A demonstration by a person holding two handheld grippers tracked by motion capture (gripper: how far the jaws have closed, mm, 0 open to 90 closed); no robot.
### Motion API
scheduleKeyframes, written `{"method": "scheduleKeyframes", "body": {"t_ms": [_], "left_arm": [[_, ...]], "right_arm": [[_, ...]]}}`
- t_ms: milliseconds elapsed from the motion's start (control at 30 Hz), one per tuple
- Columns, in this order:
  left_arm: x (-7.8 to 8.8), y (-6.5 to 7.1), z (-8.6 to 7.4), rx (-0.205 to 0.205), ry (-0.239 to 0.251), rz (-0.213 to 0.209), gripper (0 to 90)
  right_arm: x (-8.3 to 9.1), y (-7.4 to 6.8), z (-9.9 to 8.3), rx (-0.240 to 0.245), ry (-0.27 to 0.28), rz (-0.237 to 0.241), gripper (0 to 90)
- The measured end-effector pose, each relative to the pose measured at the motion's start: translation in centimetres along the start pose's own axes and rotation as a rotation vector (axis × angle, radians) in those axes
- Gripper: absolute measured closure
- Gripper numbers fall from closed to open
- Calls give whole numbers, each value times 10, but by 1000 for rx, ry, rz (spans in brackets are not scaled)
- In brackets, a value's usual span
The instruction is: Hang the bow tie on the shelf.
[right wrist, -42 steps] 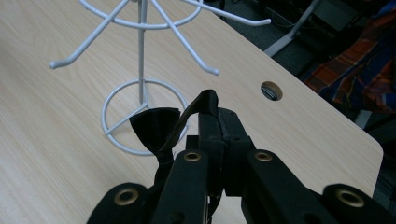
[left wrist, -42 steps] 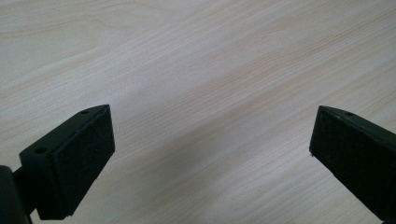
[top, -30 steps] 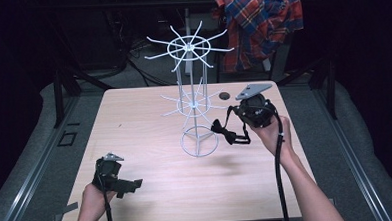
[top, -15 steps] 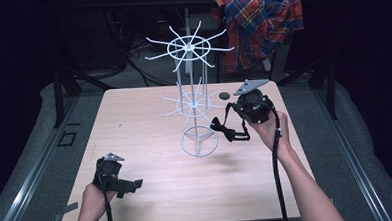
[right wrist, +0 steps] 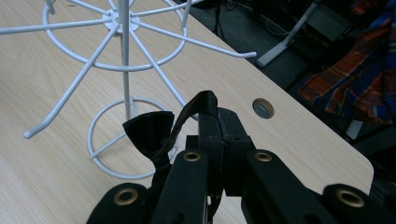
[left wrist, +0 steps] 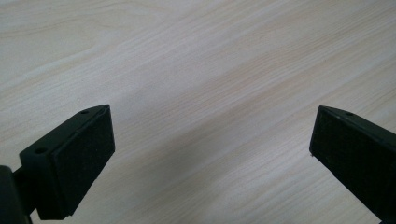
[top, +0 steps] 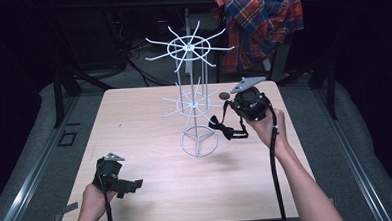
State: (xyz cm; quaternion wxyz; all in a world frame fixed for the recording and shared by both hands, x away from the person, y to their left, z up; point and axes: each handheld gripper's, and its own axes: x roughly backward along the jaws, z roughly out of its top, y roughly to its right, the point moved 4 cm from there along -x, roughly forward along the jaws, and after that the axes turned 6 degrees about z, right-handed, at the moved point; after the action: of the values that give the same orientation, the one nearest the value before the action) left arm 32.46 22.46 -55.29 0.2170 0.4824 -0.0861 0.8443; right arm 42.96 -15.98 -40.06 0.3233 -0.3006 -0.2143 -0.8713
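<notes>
A white wire display rack (top: 193, 103) stands in the middle of the wooden table (top: 134, 123), with hooked arms at two levels. Just right of it, my right gripper (top: 231, 108) is held above the table, shut on the strap of a black bow tie (top: 221, 127). The bow hangs below the jaws beside the rack's ring base (top: 199, 141). In the right gripper view the strap (right wrist: 205, 103) loops over the closed right gripper (right wrist: 219, 125), and the bow (right wrist: 149, 133) dangles left of it. My left gripper (top: 133, 185) rests near the front left; in its own view the left gripper (left wrist: 210, 140) is open over bare wood.
A round grommet hole (top: 224, 95) (right wrist: 264, 108) sits in the table behind the right gripper. A plaid shirt (top: 260, 22) hangs behind the table. The rack's lower arms (right wrist: 196, 43) reach out toward the right gripper. The table's right edge (top: 295, 136) lies beside the right forearm.
My right gripper has shifted slightly farther from me with the bow tie still hanging from it. The left gripper has not moved.
</notes>
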Motion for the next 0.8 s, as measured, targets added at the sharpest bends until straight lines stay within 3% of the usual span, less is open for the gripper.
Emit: {"method": "scheduleKeyframes", "body": {"t_ms": [800], "left_arm": [[0, 0, 0, -5, -3, 0, 0]], "right_arm": [[-21, 7, -7, -65, -25, 32, 894]]}}
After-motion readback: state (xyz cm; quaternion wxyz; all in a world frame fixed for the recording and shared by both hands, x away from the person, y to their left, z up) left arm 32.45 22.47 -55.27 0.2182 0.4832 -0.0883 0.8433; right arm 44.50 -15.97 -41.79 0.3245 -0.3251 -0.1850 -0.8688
